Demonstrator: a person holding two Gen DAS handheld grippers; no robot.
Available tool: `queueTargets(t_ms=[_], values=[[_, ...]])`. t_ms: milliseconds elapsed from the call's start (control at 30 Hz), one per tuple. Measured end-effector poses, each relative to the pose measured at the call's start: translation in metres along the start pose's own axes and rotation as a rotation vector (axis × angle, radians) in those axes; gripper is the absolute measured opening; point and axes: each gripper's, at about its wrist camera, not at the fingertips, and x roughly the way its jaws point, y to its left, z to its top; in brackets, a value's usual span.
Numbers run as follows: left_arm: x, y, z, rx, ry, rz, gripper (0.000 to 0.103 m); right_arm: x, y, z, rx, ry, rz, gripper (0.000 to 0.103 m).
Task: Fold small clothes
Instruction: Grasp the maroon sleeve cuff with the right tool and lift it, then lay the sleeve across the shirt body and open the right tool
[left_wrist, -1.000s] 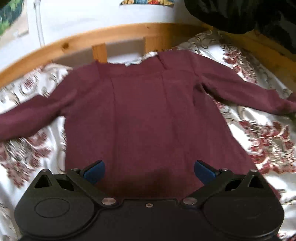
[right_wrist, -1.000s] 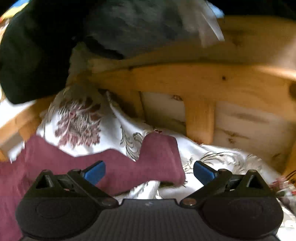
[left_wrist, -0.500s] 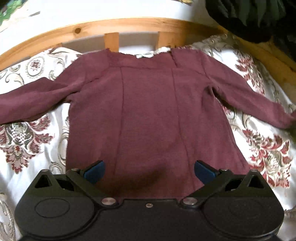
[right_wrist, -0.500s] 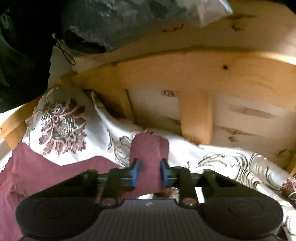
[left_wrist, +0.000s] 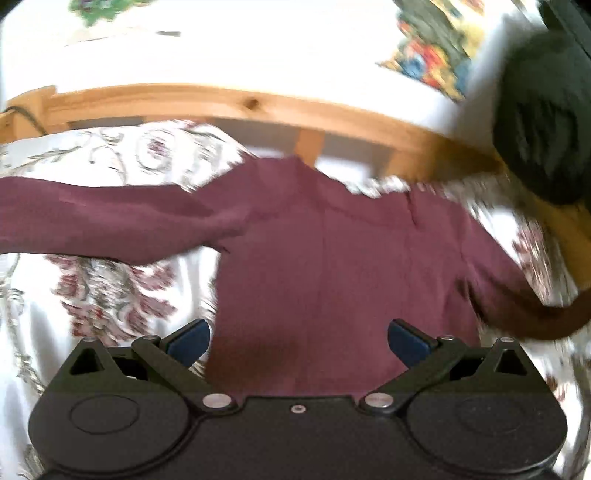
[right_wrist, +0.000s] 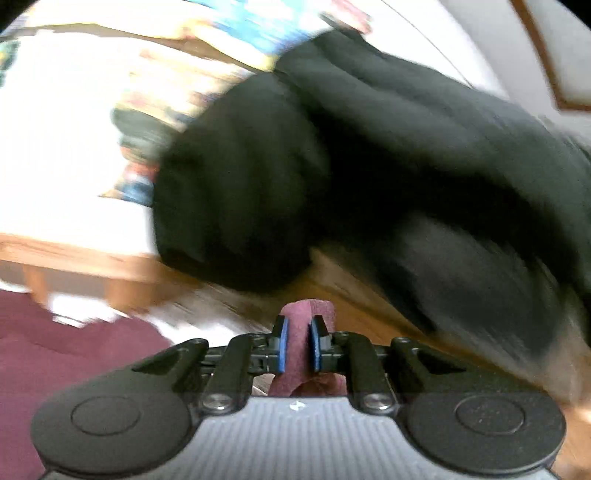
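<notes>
Maroon top (left_wrist: 332, 266) spread flat on the patterned bedspread (left_wrist: 110, 295), collar toward the wooden bed rail (left_wrist: 258, 105).
Right tool (right_wrist: 298, 345) has just closed and now pinches the sleeve cuff (right_wrist: 308, 310) between its blue pads, lifted beside a dark garment (right_wrist: 369, 166) draped on the rail. Left tool (left_wrist: 298, 341) spread wide, released, above the hem; bare bedspread lies toward the bed's left edge.
</notes>
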Motion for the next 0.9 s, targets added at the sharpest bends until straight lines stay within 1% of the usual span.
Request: queueTargets(t_ms=[67,100,167,233,300,400,467,567,633,733,767,833,867,900], values=[[-0.001,0.015,0.007,-0.044,-0.011,0.010,0.102,-0.004,0.037,0.015,-0.054,-0.053,0.082,0.015],[0.000,0.022,0.010,-0.060,-0.013,0.007,0.102,-0.007,0.058,0.020,-0.078,-0.075,0.137,0.015],[0.000,0.039,0.016,-0.107,-0.025,0.012,0.102,-0.013,0.096,0.026,-0.116,-0.099,0.230,0.015],[0.001,0.054,0.019,-0.151,-0.043,0.044,0.102,-0.019,0.131,0.026,-0.157,-0.116,0.317,0.015],[0.001,0.066,0.022,-0.180,-0.069,0.090,0.102,-0.027,0.162,0.025,-0.201,-0.126,0.395,0.015],[0.003,0.075,0.024,-0.189,-0.095,0.141,0.102,-0.040,0.207,0.019,-0.279,-0.118,0.509,0.015],[0.005,0.076,0.023,-0.192,-0.102,0.153,0.102,-0.046,0.226,0.011,-0.320,-0.109,0.556,0.015],[0.007,0.077,0.020,-0.180,-0.099,0.155,0.102,-0.048,0.240,-0.006,-0.356,-0.058,0.625,0.015],[0.011,0.078,0.019,-0.177,-0.098,0.162,0.102,-0.055,0.248,-0.017,-0.386,-0.029,0.656,0.015],[0.017,0.082,0.016,-0.183,-0.081,0.162,0.102,-0.054,0.259,-0.032,-0.420,0.019,0.710,0.015],[0.019,0.083,0.016,-0.186,-0.075,0.158,0.102,-0.054,0.259,-0.035,-0.419,0.042,0.732,0.015],[0.021,0.084,0.015,-0.190,-0.065,0.154,0.102,-0.057,0.257,-0.040,-0.423,0.099,0.789,0.018],[0.021,0.085,0.014,-0.193,-0.060,0.151,0.102,-0.059,0.253,-0.042,-0.436,0.118,0.812,0.023],[0.022,0.085,0.013,-0.195,-0.053,0.140,0.102,-0.062,0.245,-0.044,-0.457,0.132,0.828,0.039]])
